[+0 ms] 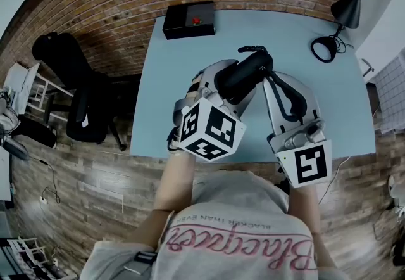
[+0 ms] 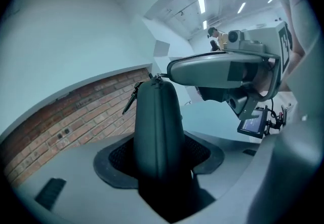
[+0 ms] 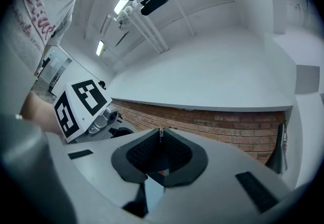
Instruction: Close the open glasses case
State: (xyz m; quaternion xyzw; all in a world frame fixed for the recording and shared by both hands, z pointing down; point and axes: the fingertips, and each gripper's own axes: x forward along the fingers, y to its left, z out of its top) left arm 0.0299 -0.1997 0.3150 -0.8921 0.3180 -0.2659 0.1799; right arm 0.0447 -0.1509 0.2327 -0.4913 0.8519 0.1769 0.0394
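Head view: at centre frame our left gripper [image 1: 233,85] holds the dark glasses case [image 1: 250,71] above the blue table [image 1: 171,82], and our right gripper [image 1: 267,77] is just beside it. Left gripper view: our jaws clamp the case, upright at centre. Right gripper view: our jaws are pressed together, lower centre.

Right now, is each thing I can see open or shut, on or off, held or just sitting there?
glasses case: looks shut, held up above the table.
left gripper: shut on the glasses case.
right gripper: jaws together; tiny bit at the tips, can't tell what.
desk lamp: looks off.
black box: sitting flat on the table.
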